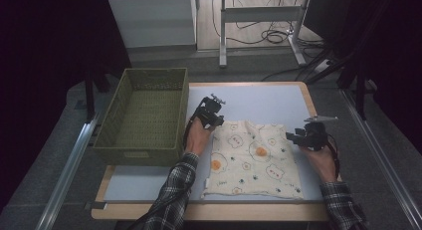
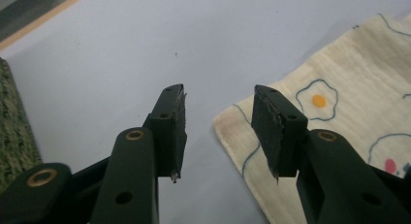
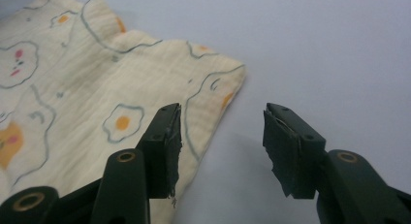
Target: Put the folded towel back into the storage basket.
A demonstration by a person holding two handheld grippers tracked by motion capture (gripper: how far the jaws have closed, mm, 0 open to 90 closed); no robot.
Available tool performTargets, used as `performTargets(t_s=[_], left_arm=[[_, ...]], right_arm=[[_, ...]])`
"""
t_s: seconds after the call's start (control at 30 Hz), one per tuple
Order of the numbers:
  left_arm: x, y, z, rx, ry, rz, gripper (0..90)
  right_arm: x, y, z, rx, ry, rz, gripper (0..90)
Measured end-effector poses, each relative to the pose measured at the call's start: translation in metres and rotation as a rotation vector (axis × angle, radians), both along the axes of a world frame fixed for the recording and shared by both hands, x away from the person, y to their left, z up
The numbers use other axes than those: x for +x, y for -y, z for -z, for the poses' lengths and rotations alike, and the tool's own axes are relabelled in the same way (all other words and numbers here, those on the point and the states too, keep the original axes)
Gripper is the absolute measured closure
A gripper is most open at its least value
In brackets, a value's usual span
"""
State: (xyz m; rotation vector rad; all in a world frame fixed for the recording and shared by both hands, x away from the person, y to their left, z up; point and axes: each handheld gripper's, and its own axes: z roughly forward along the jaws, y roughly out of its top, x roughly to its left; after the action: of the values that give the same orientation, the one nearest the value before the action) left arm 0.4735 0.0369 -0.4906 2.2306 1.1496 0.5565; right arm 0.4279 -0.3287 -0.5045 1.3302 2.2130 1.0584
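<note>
Both tools stand open and hold nothing: left tool (image 1: 215,121) by the cloth's (image 1: 254,160) far left corner, right tool (image 1: 294,138) by its far right corner on the worktop (image 1: 259,98)

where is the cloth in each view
High view: the cloth lies flat on the table's near right part, between the two hands.
Left gripper view: its corner fills the right side, just past the right jaw.
Right gripper view: it covers the left half, one corner reaching between the jaws.
Shared landmark: the pale blue mat under the cloth.
</note>
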Motion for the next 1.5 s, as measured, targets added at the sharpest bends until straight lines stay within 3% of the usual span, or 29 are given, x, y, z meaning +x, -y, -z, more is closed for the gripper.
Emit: performTargets(t_s=[0.1, 0.2, 0.33, 0.53, 0.7, 0.8, 0.83, 0.93, 0.97, 1.03, 1.1, 1.17, 1.2, 1.23, 1.27, 1.3, 1.33, 1.4, 1.43, 1.5], left_arm=[[0.003, -0.002, 0.007, -0.032, -0.017, 0.002, 55.8], [0.004, -0.002, 0.011, -0.032, -0.022, 0.000, 56.5], [0.007, -0.005, 0.022, -0.069, -0.043, -0.011, 56.3], [0.010, -0.012, 0.036, -0.098, -0.045, -0.027, 52.2], [0.009, -0.016, 0.043, -0.154, -0.013, 0.006, 50.3], [0.007, -0.018, 0.046, -0.185, -0.010, 0.021, 59.1], [0.005, -0.018, 0.048, -0.212, -0.005, 0.026, 63.0], [0.004, -0.019, 0.047, -0.247, -0.029, 0.035, 84.0], [0.004, -0.019, 0.047, -0.247, -0.029, 0.035, 85.9], [0.006, -0.016, 0.046, -0.214, -0.006, 0.042, 87.1], [0.007, -0.016, 0.045, -0.198, 0.013, 0.035, 87.2], [0.011, -0.018, 0.042, -0.214, 0.038, 0.017, 87.2], [0.015, -0.020, 0.037, -0.229, 0.070, -0.008, 87.2], [0.015, -0.020, 0.037, -0.229, 0.070, -0.008, 87.1], [0.018, -0.021, 0.030, -0.221, 0.107, -0.021, 87.1], [0.018, -0.021, 0.030, -0.221, 0.107, -0.021, 87.1], [0.021, -0.023, 0.020, -0.225, 0.148, -0.037, 87.0], [0.022, -0.023, 0.016, -0.248, 0.152, -0.039, 87.0], [0.022, -0.023, 0.013, -0.261, 0.146, -0.033, 86.7], [0.016, -0.019, 0.011, -0.240, 0.152, -0.009, 86.7]], right_arm=[[0.011, -0.001, -0.001, -0.005, -0.006, -0.001, 49.1], [0.019, -0.002, 0.000, -0.009, -0.009, 0.002, 51.6], [0.036, -0.005, 0.001, -0.021, -0.023, 0.004, 60.7], [0.046, -0.013, 0.007, -0.025, -0.026, -0.014, 61.2], [0.047, -0.023, 0.014, -0.101, -0.001, -0.043, 59.6], [0.045, -0.024, 0.014, -0.107, 0.004, -0.048, 64.9], [0.044, -0.023, 0.014, -0.097, 0.000, -0.061, 73.4], [0.045, -0.025, 0.012, -0.089, -0.023, -0.086, 85.0], [0.045, -0.025, 0.012, -0.089, -0.023, -0.086, 85.0], [0.047, -0.029, 0.009, -0.134, -0.021, -0.081, 86.9], [0.048, -0.030, 0.008, -0.148, -0.015, -0.075, 87.1], [0.052, -0.028, 0.006, -0.149, -0.011, -0.058, 87.1], [0.056, -0.025, 0.002, -0.135, -0.002, -0.035, 87.1], [0.056, -0.025, 0.002, -0.135, -0.002, -0.035, 87.1], [0.060, -0.021, -0.004, -0.114, 0.014, -0.010, 87.1], [0.060, -0.021, -0.004, -0.114, 0.014, -0.010, 87.1], [0.064, -0.017, -0.012, -0.097, 0.038, 0.015, 87.1], [0.065, -0.014, -0.017, -0.082, 0.051, 0.027, 87.1], [0.065, -0.010, -0.024, -0.039, 0.060, 0.038, 87.0], [0.063, -0.009, -0.027, -0.031, 0.060, 0.034, 87.0]])
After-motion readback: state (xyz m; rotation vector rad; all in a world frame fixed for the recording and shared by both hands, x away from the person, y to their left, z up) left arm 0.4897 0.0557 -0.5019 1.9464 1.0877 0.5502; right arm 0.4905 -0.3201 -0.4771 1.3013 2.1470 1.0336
